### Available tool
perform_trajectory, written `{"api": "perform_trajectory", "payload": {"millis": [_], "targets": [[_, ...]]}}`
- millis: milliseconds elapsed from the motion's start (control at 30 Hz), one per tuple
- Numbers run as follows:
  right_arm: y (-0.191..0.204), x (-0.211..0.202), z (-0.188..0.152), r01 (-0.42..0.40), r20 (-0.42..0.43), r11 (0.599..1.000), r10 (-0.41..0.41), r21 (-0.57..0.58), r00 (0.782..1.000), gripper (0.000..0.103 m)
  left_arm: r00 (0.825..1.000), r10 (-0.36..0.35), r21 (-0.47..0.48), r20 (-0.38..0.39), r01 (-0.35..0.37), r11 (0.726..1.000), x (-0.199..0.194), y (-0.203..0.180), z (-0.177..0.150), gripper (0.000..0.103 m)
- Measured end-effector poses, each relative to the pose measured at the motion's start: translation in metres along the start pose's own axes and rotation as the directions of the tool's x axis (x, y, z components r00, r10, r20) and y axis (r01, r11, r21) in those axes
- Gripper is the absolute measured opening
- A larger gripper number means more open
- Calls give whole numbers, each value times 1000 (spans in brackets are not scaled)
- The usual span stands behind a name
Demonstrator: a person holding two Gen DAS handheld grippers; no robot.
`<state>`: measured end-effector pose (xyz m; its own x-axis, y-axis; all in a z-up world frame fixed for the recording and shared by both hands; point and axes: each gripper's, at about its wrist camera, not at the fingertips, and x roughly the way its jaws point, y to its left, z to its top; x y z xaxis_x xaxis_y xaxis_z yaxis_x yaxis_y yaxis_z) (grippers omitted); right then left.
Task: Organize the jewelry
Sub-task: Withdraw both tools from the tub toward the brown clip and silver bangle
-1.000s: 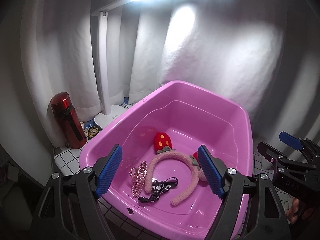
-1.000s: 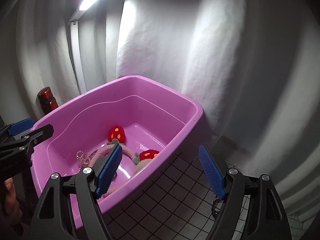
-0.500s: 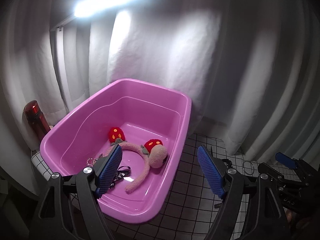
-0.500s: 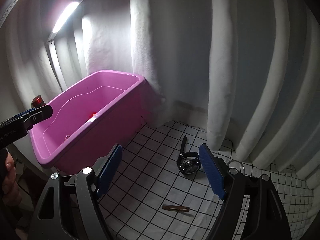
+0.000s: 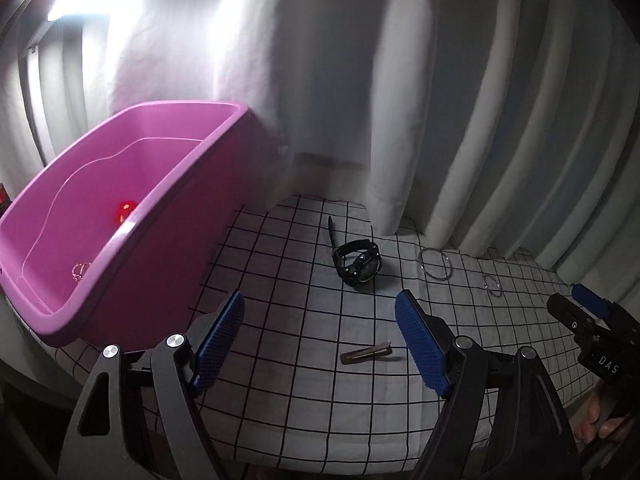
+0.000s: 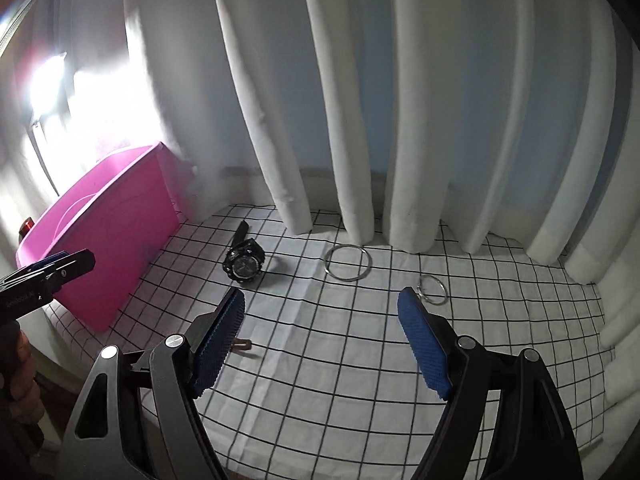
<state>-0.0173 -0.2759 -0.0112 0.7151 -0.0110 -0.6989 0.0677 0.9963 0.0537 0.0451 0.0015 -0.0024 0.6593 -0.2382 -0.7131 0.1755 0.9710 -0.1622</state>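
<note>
**Both grippers spread wide and empty, pieces left on the cloth**

Nearest first: the left gripper (image 5: 320, 344) has its blue pads wide apart with nothing between them, same for the right gripper (image 6: 320, 340), so I'd say both are lining up a pick. Just past the left fingertips lies the brown hair clip (image 5: 366, 353), flat on the checked cloth (image 5: 280, 400). Further out sits the black watch (image 5: 359, 265), and beyond the right fingertips the big ring (image 6: 347, 262) and the small ring (image 6: 431, 289), just by the right pad. The pink tub (image 5: 120, 240) is off to the left of both, far side. A second ago both cameras were looking into that tub at a headband; now they've swung over to the loose pieces
</note>
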Motion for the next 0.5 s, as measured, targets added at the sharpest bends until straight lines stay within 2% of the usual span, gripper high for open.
{"api": "perform_trajectory", "payload": {"millis": [167,300,367,500], "targets": [[-34,9,-18,55,-16,997,-56,-49,998,75,999,29,1,-37,-29,1000,29,-18,-24,76],[-64,23,-29,66,15,997,-65,-45,998,75,996,57,-21,-73,-59,998,51,-28,-40,76],[-80,34,-32,39,1,999,-39,-6,999,75,994,77,-28,-83,-80,996,61,-33,-46,76],[-116,55,-38,-50,17,987,48,154,999,75,990,107,-45,-94,-112,993,77,-41,-57,76]]}}
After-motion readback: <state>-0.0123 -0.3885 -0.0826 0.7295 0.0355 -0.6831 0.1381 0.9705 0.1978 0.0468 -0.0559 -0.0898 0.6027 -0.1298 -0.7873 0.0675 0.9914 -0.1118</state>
